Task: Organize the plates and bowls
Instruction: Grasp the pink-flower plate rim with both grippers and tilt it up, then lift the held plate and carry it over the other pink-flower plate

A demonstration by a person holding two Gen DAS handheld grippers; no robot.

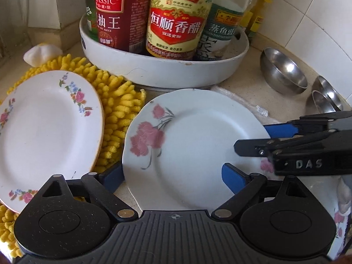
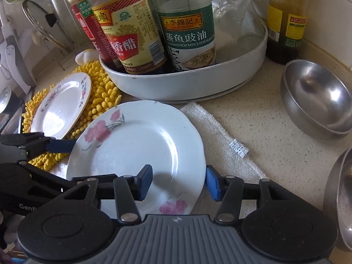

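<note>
Right now both grippers bracket the pink-flowered plate (image 2: 136,147), which lies partly on the white cloth (image 2: 222,132). My right gripper (image 2: 179,181) straddles its near rim, jaws wide; my left gripper (image 1: 171,177) likewise gapes, gripping nothing. I'd close on the rim squarely, lift level, then stack it onto the gold-rimmed plate (image 1: 44,129).

1. Plates (image 2: 140,145) (image 1: 44,127): glazed ceramic, glossy, smooth, printed flowers.
2. Bowls (image 2: 316,94) (image 1: 283,70): polished metal, reflective.
3. Mat (image 1: 118,110): yellow chenille cloth, nubby pile.
4. Towel (image 2: 220,132): white cloth, rough weave.
5. Counter (image 2: 275,145): speckled stone look, matt.
6. Tray (image 1: 167,70): white, smooth, semi-gloss.
7. Bottles (image 2: 189,22): clear glass or plastic, glossy paper labels.
8. Left gripper (image 1: 173,177): matt black plastic, blue pads.
</note>
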